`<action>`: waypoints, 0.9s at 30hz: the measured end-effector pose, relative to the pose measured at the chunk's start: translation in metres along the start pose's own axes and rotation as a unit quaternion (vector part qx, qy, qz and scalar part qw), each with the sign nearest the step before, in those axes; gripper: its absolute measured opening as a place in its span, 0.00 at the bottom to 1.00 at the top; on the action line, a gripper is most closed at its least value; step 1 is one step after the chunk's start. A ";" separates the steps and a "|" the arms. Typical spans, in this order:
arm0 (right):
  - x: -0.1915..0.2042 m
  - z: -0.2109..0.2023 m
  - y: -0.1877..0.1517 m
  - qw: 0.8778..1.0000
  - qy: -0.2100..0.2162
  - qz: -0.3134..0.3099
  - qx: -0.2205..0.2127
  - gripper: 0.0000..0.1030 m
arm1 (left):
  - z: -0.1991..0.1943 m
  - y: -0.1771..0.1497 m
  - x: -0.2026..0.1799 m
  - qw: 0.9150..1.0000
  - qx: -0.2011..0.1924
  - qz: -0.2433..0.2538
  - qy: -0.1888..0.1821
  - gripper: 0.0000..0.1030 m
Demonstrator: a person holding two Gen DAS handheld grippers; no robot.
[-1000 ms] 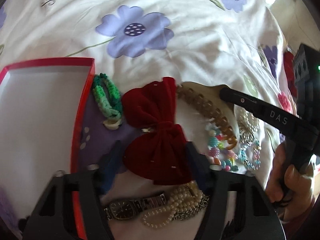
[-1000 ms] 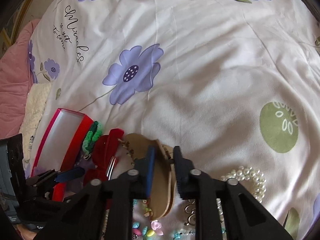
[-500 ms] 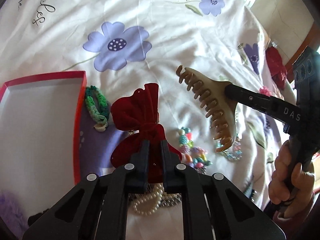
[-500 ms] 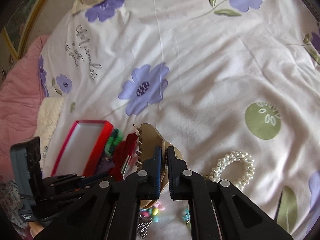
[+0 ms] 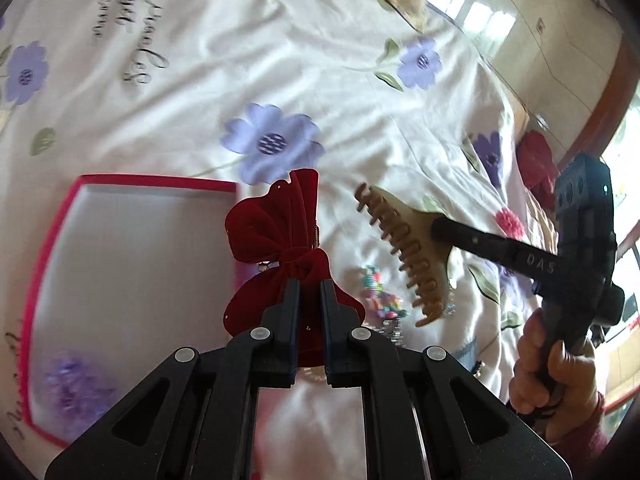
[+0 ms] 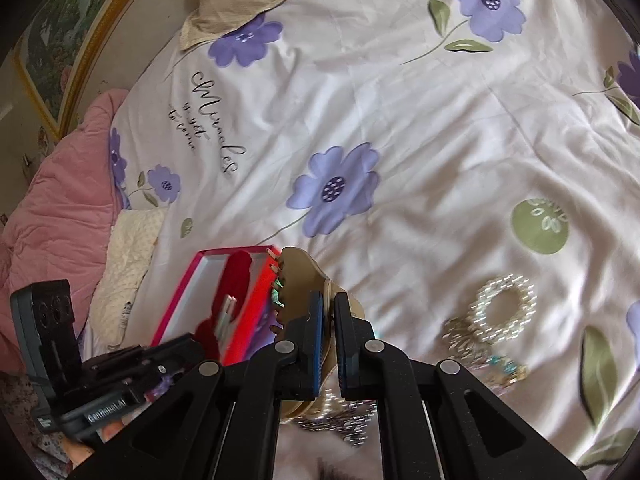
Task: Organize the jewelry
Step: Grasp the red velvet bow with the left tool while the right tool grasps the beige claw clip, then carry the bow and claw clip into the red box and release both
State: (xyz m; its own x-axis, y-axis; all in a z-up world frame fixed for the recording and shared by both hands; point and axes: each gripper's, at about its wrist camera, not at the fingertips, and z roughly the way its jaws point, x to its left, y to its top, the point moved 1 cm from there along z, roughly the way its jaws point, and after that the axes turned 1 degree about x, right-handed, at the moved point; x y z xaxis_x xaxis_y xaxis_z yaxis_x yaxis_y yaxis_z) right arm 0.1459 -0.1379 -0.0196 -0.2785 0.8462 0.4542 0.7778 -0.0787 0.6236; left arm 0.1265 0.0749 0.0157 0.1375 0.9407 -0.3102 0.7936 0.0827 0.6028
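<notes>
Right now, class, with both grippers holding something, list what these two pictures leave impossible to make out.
- Left wrist view: jewelry beneath the red bow and left gripper, hidden by both.
- Left wrist view: purple item in the red box, blurred.
- Right wrist view: pile behind the right gripper holding the tan claw clip, blurred and covered.

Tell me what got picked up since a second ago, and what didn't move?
The left tool closed on the red velvet bow and lifted it off the bedsheet toward the red box. The right tool, already around the tan hair claw, clamped it and raised it too. The pearl bracelet and colorful beads stayed on the bedsheet, and the red box stayed put.
</notes>
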 end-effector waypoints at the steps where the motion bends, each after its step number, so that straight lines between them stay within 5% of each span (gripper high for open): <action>1: 0.004 0.001 -0.002 1.000 0.002 -0.002 0.001 0.05 | -0.004 -0.001 0.005 1.000 -0.003 -0.003 0.003 0.07; 16: 0.096 0.062 -0.018 0.997 0.054 -0.030 0.039 0.05 | -0.035 -0.019 0.103 0.995 -0.014 -0.062 0.075 0.07; 27: 0.127 0.116 -0.016 0.997 0.035 -0.047 0.051 0.05 | -0.015 -0.012 0.139 0.993 0.005 -0.063 0.102 0.07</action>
State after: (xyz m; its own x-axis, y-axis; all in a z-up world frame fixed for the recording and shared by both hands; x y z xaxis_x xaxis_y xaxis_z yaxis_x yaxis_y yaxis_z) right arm 0.1628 0.0321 -0.0454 -0.3883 0.8078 0.4434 0.7992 0.0557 0.5985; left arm 0.1270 0.2093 -0.0232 -0.0850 0.9703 -0.2266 0.8027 0.2014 0.5613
